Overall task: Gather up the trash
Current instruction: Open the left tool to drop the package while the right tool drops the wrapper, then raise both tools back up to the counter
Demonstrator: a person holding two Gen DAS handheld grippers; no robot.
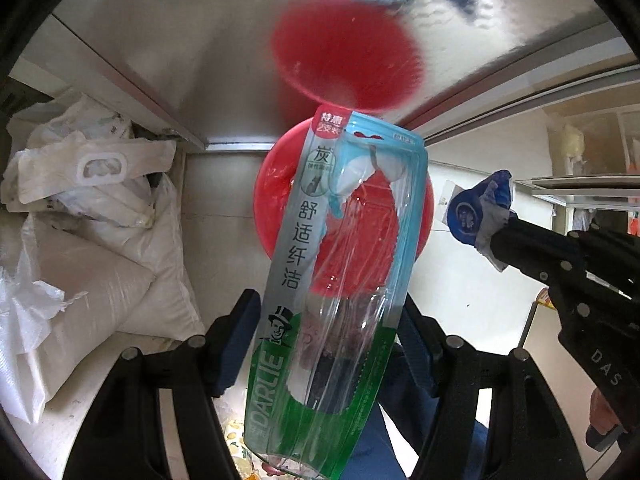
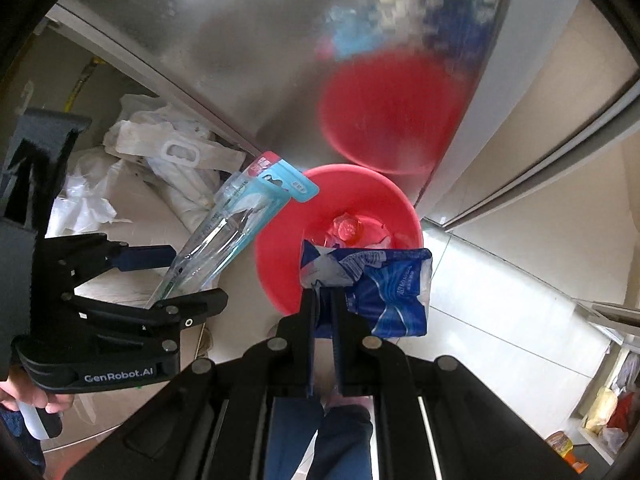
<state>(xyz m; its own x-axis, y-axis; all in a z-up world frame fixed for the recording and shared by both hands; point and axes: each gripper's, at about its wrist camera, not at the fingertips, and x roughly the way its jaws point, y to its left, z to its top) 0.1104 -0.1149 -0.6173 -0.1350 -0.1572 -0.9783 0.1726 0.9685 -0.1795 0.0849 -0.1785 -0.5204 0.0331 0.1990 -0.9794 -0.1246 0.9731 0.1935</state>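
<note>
Toothbrush package [image 1: 320, 280] stands gripped between left jaws; blue wrapper [image 2: 384, 288] pinched in closed right jaws.

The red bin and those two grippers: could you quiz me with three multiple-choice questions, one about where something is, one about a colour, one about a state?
1. Where does the red bin stand?
A. On the floor against a metal cabinet front
B. On a shelf
C. On a chair

2. What colour is the crumpled wrapper in the right gripper?
A. Yellow
B. Blue and white
C. Black

3. What is the left gripper doing?
A. Hanging with nothing in it
B. Holding a toothbrush package
C. Gripping the bin's rim

Answers:
1 A, the metal front mirrors the bin.
2 B, blue print with white shows beyond the shut fingers.
3 B, the clear package stands between its two fingers.
</note>
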